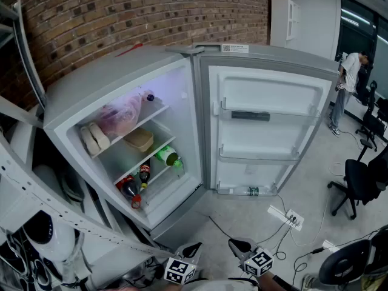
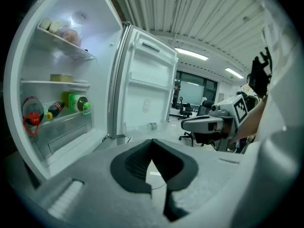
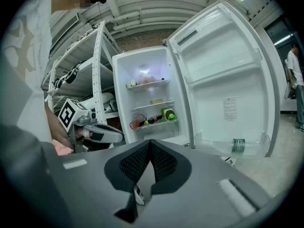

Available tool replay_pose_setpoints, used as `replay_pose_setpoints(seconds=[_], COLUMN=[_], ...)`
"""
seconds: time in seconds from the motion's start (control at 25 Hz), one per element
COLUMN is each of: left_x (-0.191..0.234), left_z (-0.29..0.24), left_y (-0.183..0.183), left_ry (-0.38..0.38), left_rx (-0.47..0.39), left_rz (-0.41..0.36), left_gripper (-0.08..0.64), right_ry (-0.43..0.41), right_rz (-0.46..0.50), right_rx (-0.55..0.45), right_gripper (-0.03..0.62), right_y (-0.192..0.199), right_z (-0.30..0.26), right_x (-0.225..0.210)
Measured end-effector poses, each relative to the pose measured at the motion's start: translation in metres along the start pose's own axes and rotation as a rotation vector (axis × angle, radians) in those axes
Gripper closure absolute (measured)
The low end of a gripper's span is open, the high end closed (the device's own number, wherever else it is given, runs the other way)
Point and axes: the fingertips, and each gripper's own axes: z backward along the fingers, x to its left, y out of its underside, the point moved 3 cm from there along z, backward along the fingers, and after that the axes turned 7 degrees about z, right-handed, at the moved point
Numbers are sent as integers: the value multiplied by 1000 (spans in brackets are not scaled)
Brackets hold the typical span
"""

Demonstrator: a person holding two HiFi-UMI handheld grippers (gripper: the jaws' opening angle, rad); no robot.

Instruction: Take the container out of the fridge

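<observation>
The fridge (image 1: 121,71) stands open, its door (image 1: 267,120) swung right. A flat tan container (image 1: 139,139) lies on the middle shelf; it also shows as the container (image 2: 61,78) in the left gripper view and, small, as the container (image 3: 156,101) in the right gripper view. Both grippers hang low in front of the fridge, well short of it. My left gripper (image 1: 193,247) and right gripper (image 1: 238,245) are side by side at the bottom edge. The left gripper (image 2: 152,142) is shut and empty. The right gripper (image 3: 151,142) is shut and empty too.
A pink bag (image 1: 121,117) and pale rolls (image 1: 95,138) fill the top shelf. A green bottle (image 1: 168,156) and dark bottles (image 1: 130,187) lie below. A can (image 1: 253,191) sits in the door. A power strip (image 1: 286,216), office chair (image 1: 357,180), metal rack (image 1: 24,162) and person (image 1: 345,83) surround.
</observation>
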Motion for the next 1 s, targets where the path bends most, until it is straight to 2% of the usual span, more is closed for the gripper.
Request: replay_pose_setpoints(seconds=[0.32,0.48,0.68,1.0], left_x=[-2,6,13,20], left_z=[6,13,20,26], left_y=[6,3,-2,0], left_ry=[-33,-62,-72,-88], left_rx=[-16,-37,-62,-69], left_rz=[19,29,34,53], left_gripper=[557,557,557,557], right_ry=[-9,-35,-58,-99], right_rz=[31,34,86,98], right_rx=[-6,-46,-16,25], right_gripper=[584,584,586,586], right_y=[-10,-24,-29,-33], right_z=[-2,-10,-22,-41], right_x=[-5,-1,7,17])
